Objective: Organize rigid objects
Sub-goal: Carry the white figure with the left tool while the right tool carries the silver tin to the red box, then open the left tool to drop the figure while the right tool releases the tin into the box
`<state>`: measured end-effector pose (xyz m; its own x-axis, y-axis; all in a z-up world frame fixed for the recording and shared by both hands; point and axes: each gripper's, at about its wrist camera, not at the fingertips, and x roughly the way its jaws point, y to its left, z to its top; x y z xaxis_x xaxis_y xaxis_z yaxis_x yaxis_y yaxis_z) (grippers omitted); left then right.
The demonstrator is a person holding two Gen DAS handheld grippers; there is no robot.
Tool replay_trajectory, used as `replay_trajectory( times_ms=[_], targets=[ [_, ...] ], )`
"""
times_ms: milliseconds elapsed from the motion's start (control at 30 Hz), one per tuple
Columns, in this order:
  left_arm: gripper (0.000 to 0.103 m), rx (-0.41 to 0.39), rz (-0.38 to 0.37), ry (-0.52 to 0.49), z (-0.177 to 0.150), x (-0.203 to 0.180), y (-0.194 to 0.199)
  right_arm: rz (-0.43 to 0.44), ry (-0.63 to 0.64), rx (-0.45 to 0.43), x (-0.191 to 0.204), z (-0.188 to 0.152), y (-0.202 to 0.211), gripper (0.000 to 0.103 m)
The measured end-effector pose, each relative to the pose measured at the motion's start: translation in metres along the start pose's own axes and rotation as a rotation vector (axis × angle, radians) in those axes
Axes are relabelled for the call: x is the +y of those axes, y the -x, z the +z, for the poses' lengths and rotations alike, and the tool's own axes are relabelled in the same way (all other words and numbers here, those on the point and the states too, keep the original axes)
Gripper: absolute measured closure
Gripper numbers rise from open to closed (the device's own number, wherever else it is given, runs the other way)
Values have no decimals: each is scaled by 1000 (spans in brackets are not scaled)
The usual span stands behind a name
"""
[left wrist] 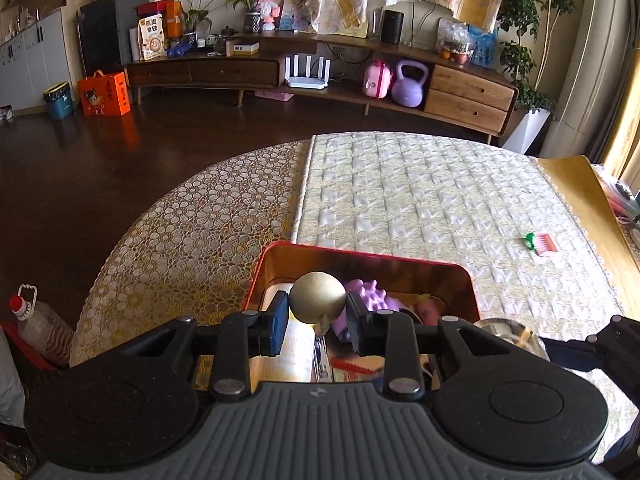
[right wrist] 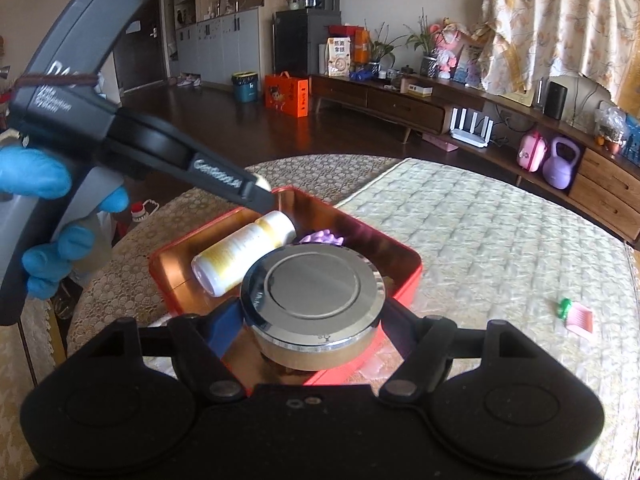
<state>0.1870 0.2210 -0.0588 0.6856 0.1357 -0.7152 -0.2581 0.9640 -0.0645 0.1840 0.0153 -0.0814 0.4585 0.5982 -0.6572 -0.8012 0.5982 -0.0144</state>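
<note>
Sorting looks nearly done: the left gripper [left wrist: 318, 314] clamps a gold ball [left wrist: 317, 297] and the right gripper [right wrist: 312, 320] clamps a round tin [right wrist: 314, 300], both over the part-filled red box [left wrist: 360, 258] just ahead of them, with only a pink comb [right wrist: 578, 317] loose off to the right.

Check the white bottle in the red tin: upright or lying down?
Lying down. The white bottle rests on its side inside the red tin, its end facing the right wrist camera.

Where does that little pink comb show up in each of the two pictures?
Left wrist view: the pink comb lies on the quilted cloth at the right, beyond and right of the red tin.
Right wrist view: the pink comb lies at the lower right, right of the red tin.
Shared landmark: the purple kettlebell under the sideboard.
</note>
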Motion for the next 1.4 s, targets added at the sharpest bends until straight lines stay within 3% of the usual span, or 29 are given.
replay_trajectory(
  times_ms=[433, 1000, 1400],
  targets=[
    [73, 38, 26, -11, 11, -3, -52, 11, 38, 32, 7, 11, -45, 28],
    [72, 71, 68, -14, 18, -6, -84, 10, 50, 73, 14, 5, -62, 28],
    [72, 94, 93, -19, 16, -10, -94, 13, 29, 54, 10, 1, -57, 24]
  ],
)
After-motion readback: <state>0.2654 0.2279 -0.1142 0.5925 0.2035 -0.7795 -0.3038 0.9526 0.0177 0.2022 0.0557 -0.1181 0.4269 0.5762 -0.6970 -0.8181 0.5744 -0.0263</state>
